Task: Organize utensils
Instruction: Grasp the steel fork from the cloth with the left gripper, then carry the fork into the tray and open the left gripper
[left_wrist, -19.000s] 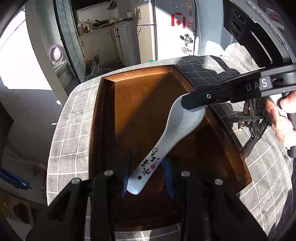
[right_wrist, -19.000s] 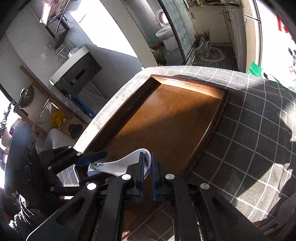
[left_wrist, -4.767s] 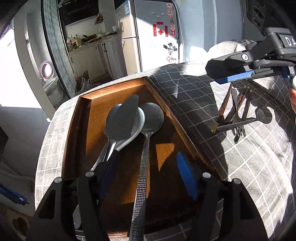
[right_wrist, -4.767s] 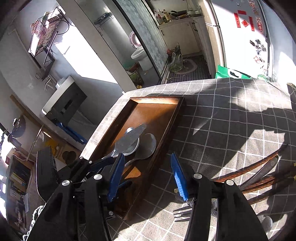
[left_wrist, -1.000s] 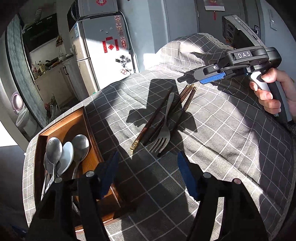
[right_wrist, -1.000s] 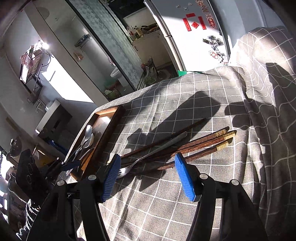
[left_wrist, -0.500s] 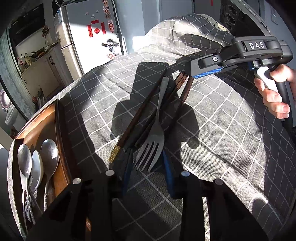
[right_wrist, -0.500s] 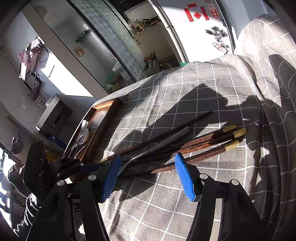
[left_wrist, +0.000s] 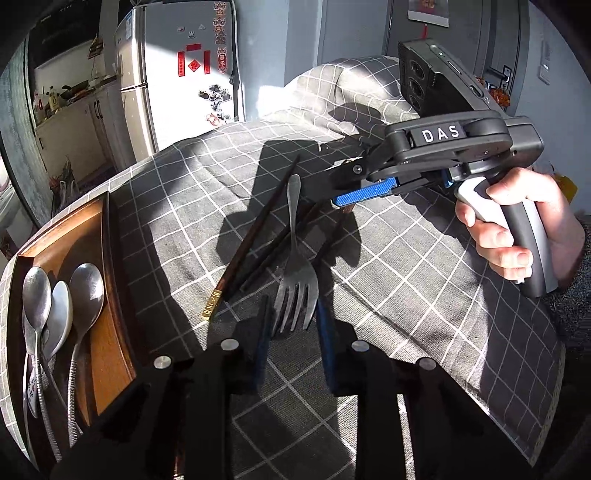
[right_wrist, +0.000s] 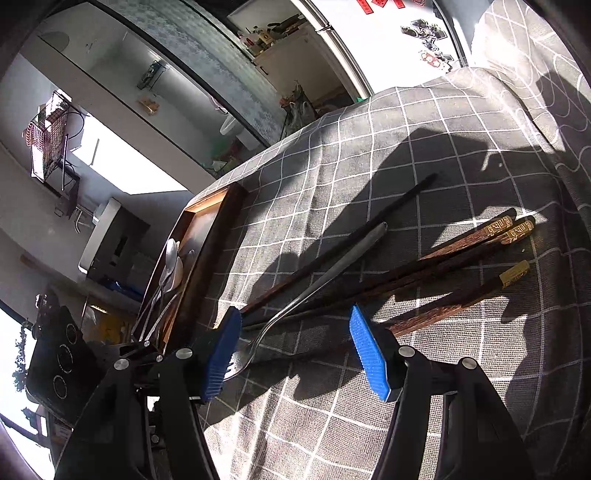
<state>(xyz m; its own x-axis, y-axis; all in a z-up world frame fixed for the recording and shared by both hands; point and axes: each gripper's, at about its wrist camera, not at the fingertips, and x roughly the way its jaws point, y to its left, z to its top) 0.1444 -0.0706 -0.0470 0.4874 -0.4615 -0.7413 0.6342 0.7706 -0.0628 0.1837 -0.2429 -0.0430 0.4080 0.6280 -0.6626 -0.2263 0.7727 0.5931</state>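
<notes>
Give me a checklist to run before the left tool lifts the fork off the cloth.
1. Fork tines between the left tool pads: ok, the jaws are closing around the tines.
2. Pads pressing on the fork: cannot tell, narrow gaps still seem to show.
3. Fork free of the chopsticks: not ok, its handle lies across them, so they may shift.
4. Right tool out of the way: not ok, it hangs open over the fork's neck and the chopstick tips.
5. Room in the wooden tray: ok, three spoons sit at its near end, bare wood beyond.
</notes>
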